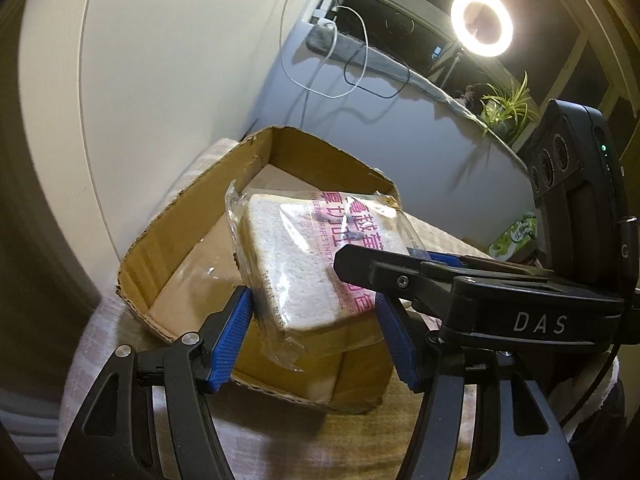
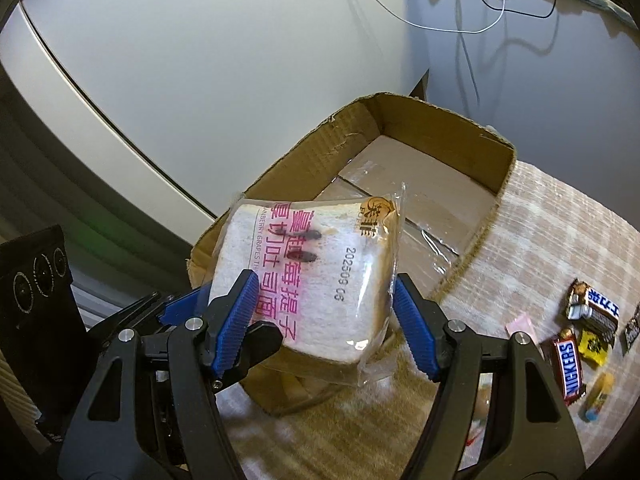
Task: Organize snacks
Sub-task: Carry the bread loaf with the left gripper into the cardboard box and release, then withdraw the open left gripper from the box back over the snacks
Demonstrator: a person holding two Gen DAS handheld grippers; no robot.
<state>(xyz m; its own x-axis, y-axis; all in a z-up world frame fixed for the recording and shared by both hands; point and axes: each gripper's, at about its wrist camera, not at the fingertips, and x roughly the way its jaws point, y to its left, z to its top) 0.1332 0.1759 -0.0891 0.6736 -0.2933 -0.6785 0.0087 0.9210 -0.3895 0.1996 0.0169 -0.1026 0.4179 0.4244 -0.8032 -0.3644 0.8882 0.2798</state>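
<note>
A clear-wrapped bread slice with pink print (image 1: 304, 256) (image 2: 308, 276) hangs over the near edge of an open cardboard box (image 1: 192, 216) (image 2: 444, 136). Both grippers hold it. My left gripper (image 1: 316, 316) has its blue pads against the pack's two sides. My right gripper (image 2: 324, 308) clamps it too, and shows in the left wrist view as a black finger (image 1: 400, 272) across the pack. The left gripper's fingers (image 2: 180, 308) show at the pack's lower left in the right wrist view. The box inside looks bare.
Loose snacks lie on the checked cloth at right: a Snickers bar (image 2: 568, 368), a yellow candy (image 2: 594, 346), a brown and white pack (image 2: 596, 308). A white wall panel stands behind the box. A ring light (image 1: 482, 24), cables and a plant (image 1: 508, 104) are farther back.
</note>
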